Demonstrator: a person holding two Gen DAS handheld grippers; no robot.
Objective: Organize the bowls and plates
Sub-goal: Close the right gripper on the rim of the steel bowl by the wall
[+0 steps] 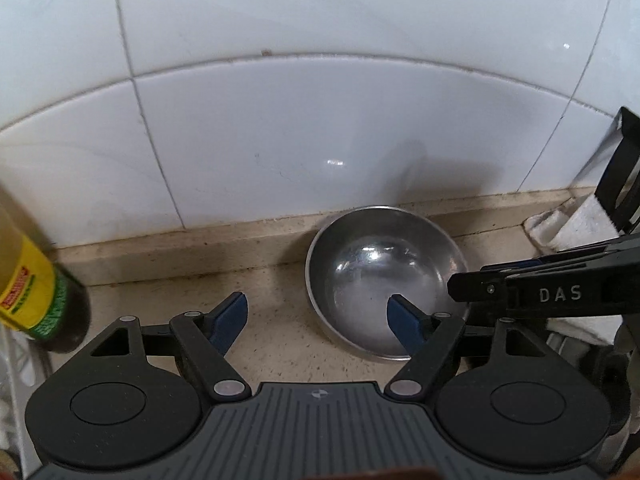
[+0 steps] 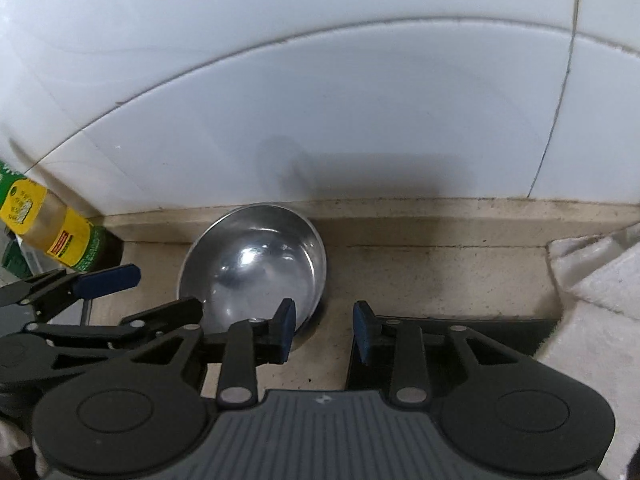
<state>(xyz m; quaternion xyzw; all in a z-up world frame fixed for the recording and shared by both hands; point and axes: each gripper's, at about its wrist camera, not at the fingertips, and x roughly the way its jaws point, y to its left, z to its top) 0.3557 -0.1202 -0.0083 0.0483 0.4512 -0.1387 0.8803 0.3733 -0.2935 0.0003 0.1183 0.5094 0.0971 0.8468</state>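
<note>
Steel bowl (image 1: 386, 280) sits upright on the beige counter (image 1: 272, 320), its far rim against the tiled wall (image 1: 320, 120); left gripper (image 1: 316, 322) jaws spread wide, nothing between – right pad over the bowl's near rim; right gripper (image 2: 325, 330) partly open, empty; bottle (image 1: 36, 296) left, white cloth (image 2: 592, 292) right.

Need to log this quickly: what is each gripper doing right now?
Left gripper: open, holding nothing.
Right gripper: open, narrower gap, holding nothing.
</note>
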